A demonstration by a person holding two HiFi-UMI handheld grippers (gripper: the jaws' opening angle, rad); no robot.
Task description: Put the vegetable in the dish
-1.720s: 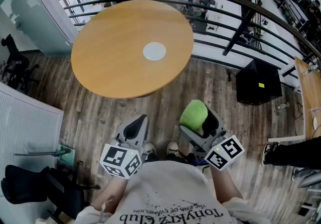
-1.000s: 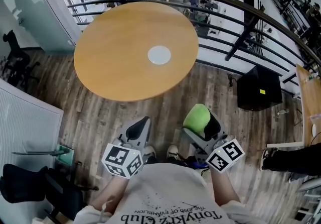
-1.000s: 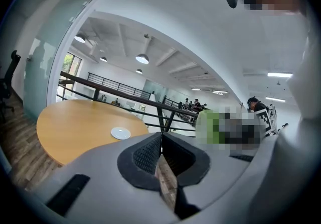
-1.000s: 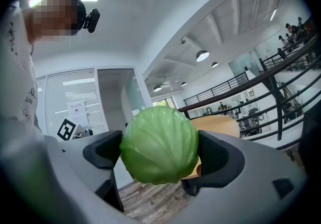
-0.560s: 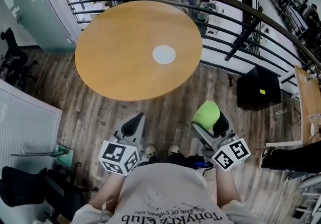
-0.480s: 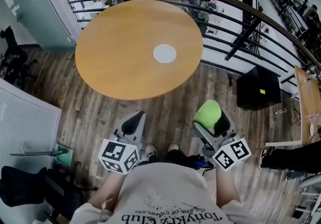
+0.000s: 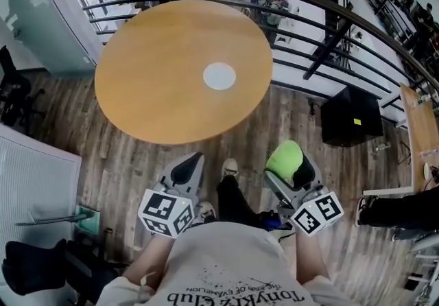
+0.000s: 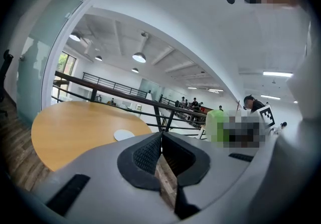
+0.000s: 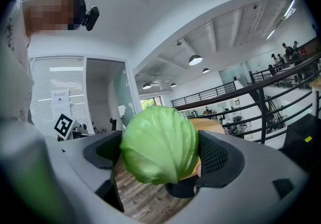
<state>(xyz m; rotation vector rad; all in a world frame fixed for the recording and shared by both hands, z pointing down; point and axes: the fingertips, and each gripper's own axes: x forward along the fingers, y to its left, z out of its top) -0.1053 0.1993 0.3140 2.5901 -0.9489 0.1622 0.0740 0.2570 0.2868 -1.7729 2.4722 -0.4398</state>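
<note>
The vegetable, a round pale-green head like a small cabbage, sits clamped between the jaws of the right hand-held gripper. The dark ribbed pads press on its two flanks and most of its bulk stands proud of them toward the camera. That grip across the widest part looks sensible, since a smooth ball would likely squirt out if pinched nearer an edge. It is carried low and close to the person's body, over the plank floor and well apart from the round wooden desk. On the desk lies the dish, a small white disc near the middle, with nothing on it. The left hand-held gripper has its jaws drawn together with nothing between them. It is held at the same height beside the body, seemingly just parked out of the way because one gripper is enough for this load. A shoe shows forward between the two grippers, which suggests the person is mid-stride toward the desk — a guess from the posture alone. The task looks to be in its carrying stage, with the pick made and the placing not yet begun. The next move calls for reaching over the near rim of the desk to the dish and lowering the vegetable onto it before the jaws part, as a round head let go early could roll toward the edge or the railing.
</note>
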